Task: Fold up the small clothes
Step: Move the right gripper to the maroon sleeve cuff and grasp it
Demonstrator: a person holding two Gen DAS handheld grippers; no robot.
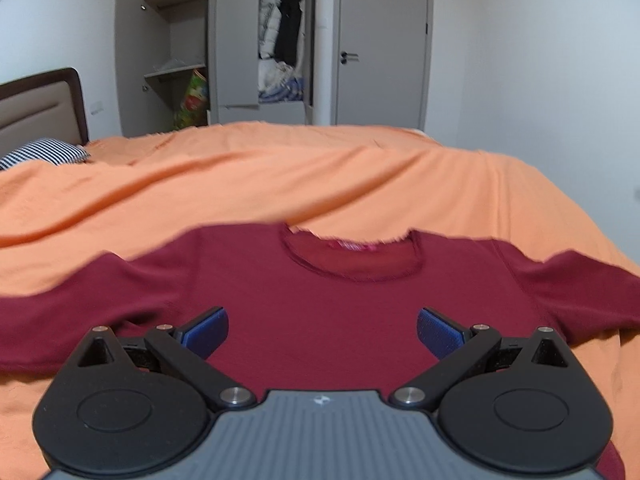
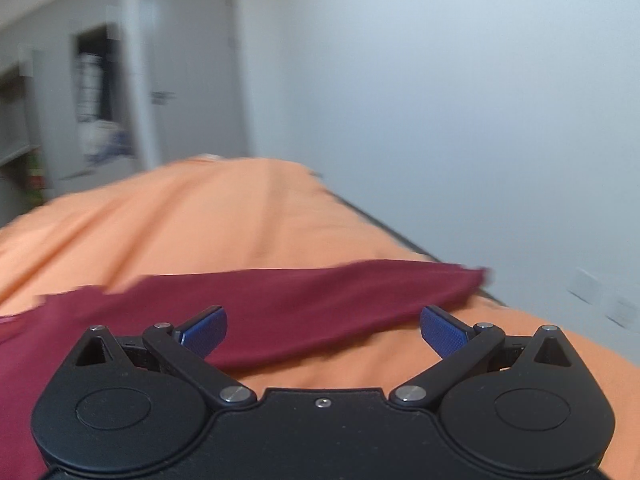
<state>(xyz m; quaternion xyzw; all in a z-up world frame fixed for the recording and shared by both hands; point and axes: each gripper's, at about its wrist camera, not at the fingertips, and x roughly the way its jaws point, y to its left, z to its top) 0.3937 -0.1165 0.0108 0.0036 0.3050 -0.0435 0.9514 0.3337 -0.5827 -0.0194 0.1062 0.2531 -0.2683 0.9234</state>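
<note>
The dark red shirt (image 1: pixel 320 312) lies spread flat on the orange bed cover (image 1: pixel 280 184), front side up, its collar at 12 o'clock and the two sleeves reaching to 3 and 9 o'clock, and we see no fold in it yet. We hold the left gripper (image 1: pixel 322 330) over the chest and the right gripper (image 2: pixel 324 330) near the right sleeve (image 2: pixel 360 284), both with jaws wide apart and grasping nothing. We judge the task is only at its start: sleeves and body remain to fold.
</note>
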